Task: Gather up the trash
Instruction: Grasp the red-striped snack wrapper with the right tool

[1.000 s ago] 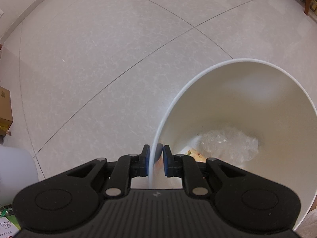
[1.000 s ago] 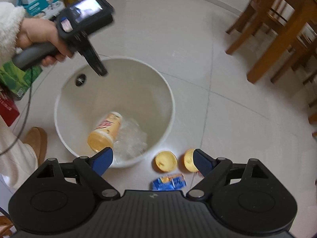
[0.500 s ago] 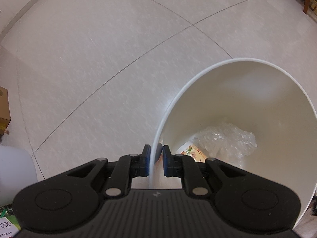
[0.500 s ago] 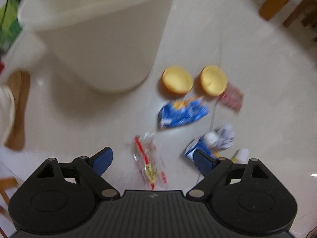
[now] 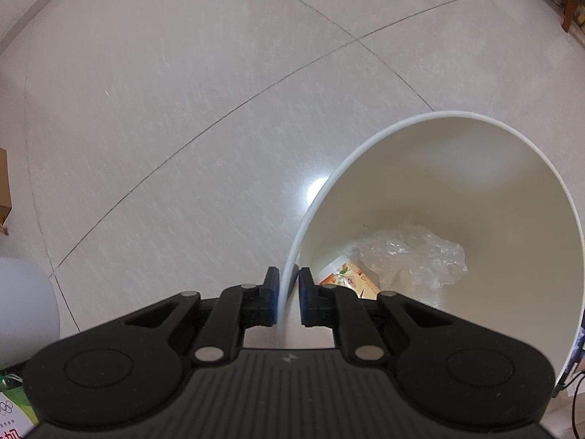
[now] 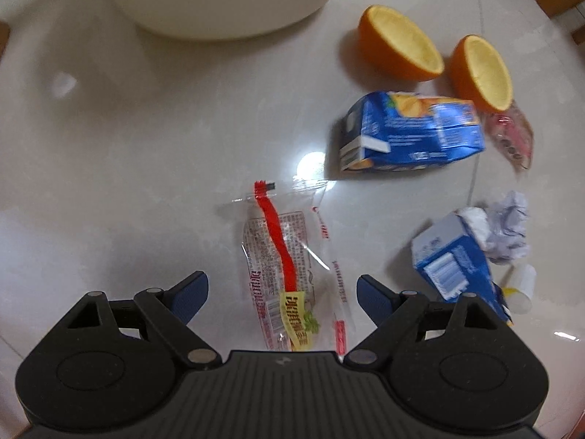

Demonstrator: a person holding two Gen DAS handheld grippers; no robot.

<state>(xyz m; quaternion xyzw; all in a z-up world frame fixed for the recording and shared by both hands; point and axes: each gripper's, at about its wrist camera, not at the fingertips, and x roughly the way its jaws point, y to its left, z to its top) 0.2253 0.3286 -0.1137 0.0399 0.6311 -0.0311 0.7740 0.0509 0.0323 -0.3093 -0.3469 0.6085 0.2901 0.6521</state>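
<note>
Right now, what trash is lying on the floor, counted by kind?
Orange halves: 2
Blue cartons: 2
Wrappers: 2
Crumpled paper: 1
Small cup: 1
Total: 8
</note>
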